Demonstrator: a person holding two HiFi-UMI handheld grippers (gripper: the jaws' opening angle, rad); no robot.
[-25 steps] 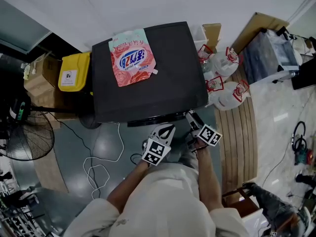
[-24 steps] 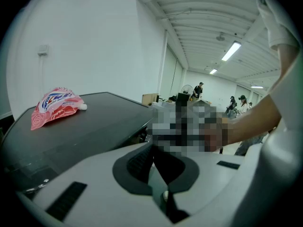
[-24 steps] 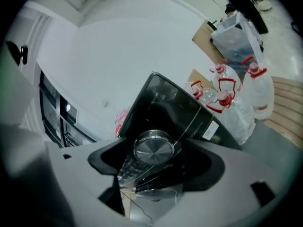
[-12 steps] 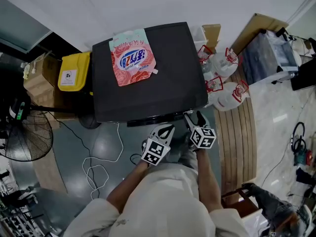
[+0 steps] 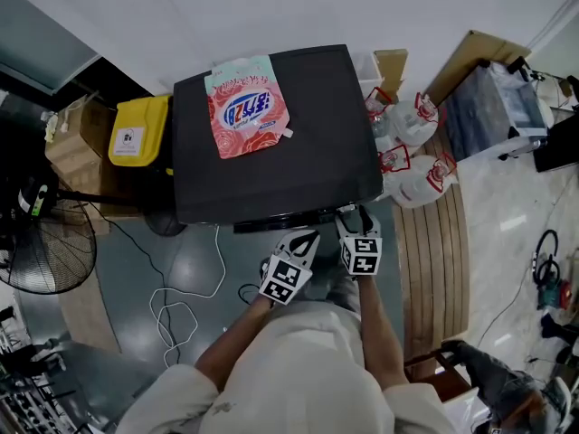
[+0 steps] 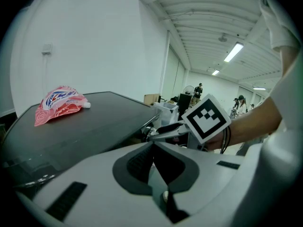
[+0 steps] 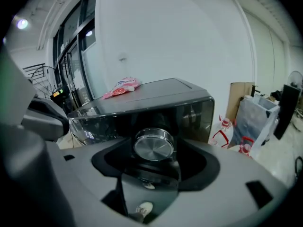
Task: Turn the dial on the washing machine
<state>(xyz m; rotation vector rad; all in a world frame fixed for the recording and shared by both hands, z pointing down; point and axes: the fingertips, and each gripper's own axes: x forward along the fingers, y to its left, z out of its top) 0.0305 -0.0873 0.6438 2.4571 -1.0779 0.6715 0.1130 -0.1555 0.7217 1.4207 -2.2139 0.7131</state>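
Dial (image 7: 153, 144), a brushed-metal knob on the front panel of the washing machine (image 5: 271, 152), is sitting between the jaws of the right hand-held gripper (image 5: 354, 213). In the head view that gripper is reaching in at the machine's six o'clock edge. Its jaws have just been closing and are standing about half-wide, their pads meeting the dial's rim on both sides with no gap showing. The left hand-held gripper (image 5: 306, 236) is hanging just beside it, at its nine o'clock, with its jaws pressed together on nothing.

On the machine's dark lid, a pink detergent pouch (image 5: 246, 107) is lying flat toward eleven o'clock. A yellow bin (image 5: 136, 132) is standing against the machine at nine o'clock, and a floor fan (image 5: 45, 247) is sitting farther out at eight. Clear jugs with red labels (image 5: 416, 174) are crowding the three o'clock side beside wooden slats (image 5: 434, 269). A white cable (image 5: 181, 306) is looping across the floor at seven o'clock.
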